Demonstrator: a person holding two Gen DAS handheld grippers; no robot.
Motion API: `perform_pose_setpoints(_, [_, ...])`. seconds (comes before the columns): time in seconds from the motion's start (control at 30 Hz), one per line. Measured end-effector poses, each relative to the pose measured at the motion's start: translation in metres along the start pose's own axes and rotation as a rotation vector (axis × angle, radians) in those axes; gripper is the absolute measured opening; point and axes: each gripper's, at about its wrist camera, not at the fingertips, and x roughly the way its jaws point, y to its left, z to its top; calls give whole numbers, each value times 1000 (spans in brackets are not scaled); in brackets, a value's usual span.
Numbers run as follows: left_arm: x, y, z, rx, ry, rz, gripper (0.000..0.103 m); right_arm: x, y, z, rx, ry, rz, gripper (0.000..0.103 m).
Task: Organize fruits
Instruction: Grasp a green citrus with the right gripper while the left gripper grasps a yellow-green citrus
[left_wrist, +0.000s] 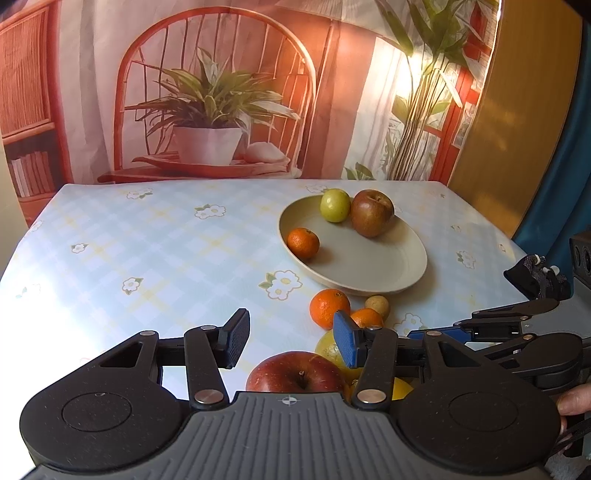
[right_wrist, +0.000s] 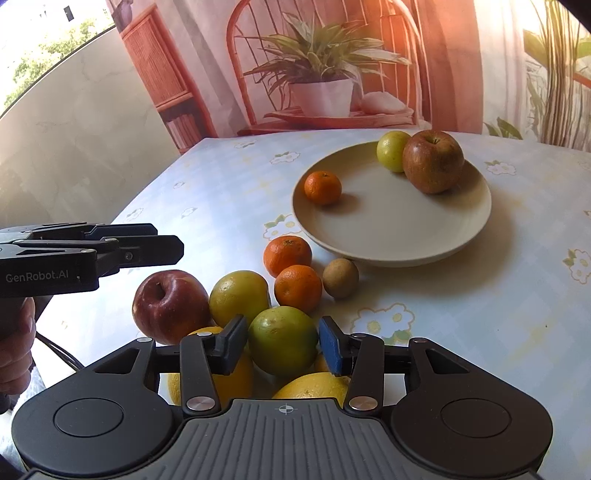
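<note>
A beige plate (right_wrist: 391, 236) holds a mandarin (right_wrist: 323, 187), a small green apple (right_wrist: 392, 150) and a brownish-red apple (right_wrist: 433, 161). In front of it lies a loose pile: two mandarins (right_wrist: 287, 254), a small brown fruit (right_wrist: 340, 277), a red apple (right_wrist: 170, 306), a yellow-green citrus (right_wrist: 239, 297) and yellow fruits (right_wrist: 314, 386). My right gripper (right_wrist: 283, 344) is shut on a round green citrus (right_wrist: 282, 334) in that pile, a pad pressing on each side. My left gripper (left_wrist: 291, 339) hovers open above the red apple (left_wrist: 295, 373), holding nothing.
The table carries a pale blue checked cloth with flowers (left_wrist: 147, 258). Behind it hangs a printed backdrop of a chair and plant (left_wrist: 214, 110). A hand (right_wrist: 14, 350) grips the left tool's handle. The left gripper's fingers (right_wrist: 147, 243) reach in beside the pile.
</note>
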Motion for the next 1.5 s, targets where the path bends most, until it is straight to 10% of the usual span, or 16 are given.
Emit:
perform_pose_setpoints(0.8, [10,-12,2,34,47,-36,52,-21,-25,-3,34,-135,-135,39])
perform_pose_setpoints(1.5, [68,-31,15,115,270,-104,53,-26,-55,-15,80,-168,-204,39])
